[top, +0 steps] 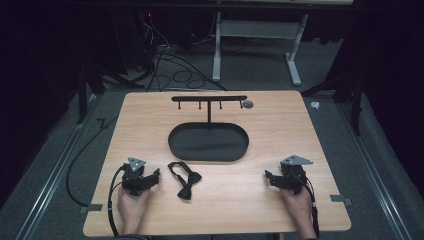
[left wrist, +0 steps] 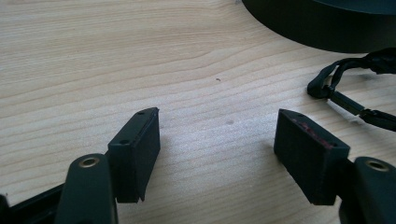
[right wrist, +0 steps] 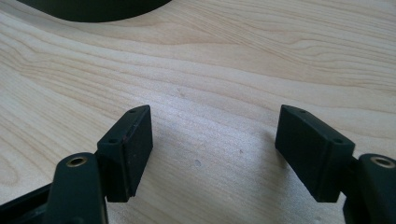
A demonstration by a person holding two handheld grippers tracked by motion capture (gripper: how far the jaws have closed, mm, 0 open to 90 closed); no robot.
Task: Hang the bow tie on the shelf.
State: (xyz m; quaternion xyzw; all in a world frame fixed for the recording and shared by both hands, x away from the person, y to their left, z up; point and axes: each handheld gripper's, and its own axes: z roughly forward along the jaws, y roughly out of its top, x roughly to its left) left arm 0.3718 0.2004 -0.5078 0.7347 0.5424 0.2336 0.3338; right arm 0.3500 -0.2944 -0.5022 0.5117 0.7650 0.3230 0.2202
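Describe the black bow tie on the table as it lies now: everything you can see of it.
The bow tie is black, seemingly fabric, lying flat on the wooden table in front of the oval tray. Its bow points toward the person; the thin strap loops toward the tray, with a clasp visible in the left gripper view. Nothing touches it; the open left gripper sits just beside it.

Worktop [top: 280, 125]: pale wood with wavy brown grain. Bow tie [top: 184, 181]: plain black, at 6 o'clock from the matt black oval tray [top: 175, 142] and its black hook stand [top: 209, 98]. Left gripper [top: 156, 176] and right gripper [top: 269, 178]: black jaws, grey top plates. Floor [top: 385, 150]: dark grey.
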